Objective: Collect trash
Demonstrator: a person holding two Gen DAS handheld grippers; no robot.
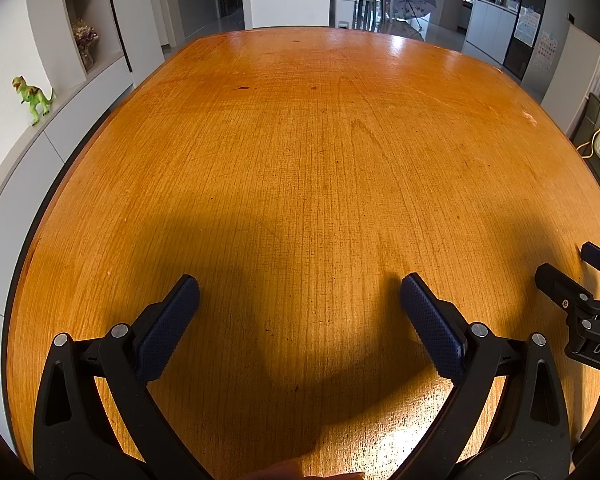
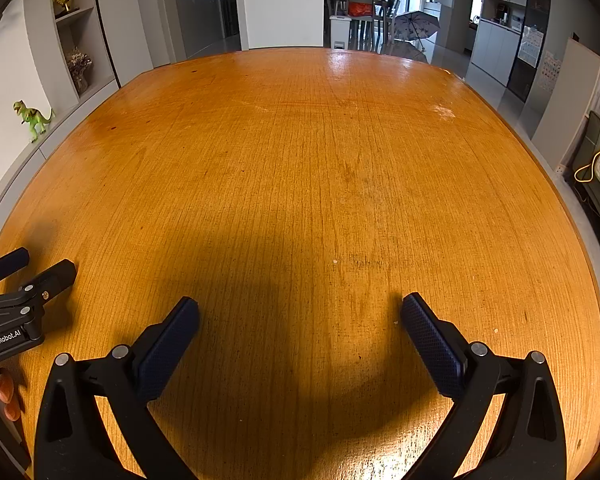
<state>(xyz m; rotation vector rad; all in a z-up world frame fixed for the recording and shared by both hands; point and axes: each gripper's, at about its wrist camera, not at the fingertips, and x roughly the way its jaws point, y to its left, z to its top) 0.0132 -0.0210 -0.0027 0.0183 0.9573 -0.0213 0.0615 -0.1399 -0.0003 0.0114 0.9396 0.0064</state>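
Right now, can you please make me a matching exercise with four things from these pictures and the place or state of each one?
Things:
1. toy dinosaur
2. left gripper
3. umbrella
4. dried flowers

Places or states:
A. open on the floor beyond the table
B. in a vase in the wall shelf
C. standing on the white ledge, left of the table
D. open and empty above the table

Pairs: 1-C, 2-D, 3-A, 4-B

Left tongs (image 1: 299, 294): black curved plastic arms, silver round screw heads at the pivots, dark blue knurled pads (image 1: 168, 330). Right tongs (image 2: 300, 316): same build (white "GenRobot.AI" lettering on the left tongs' black body, seen left of the right tongs).
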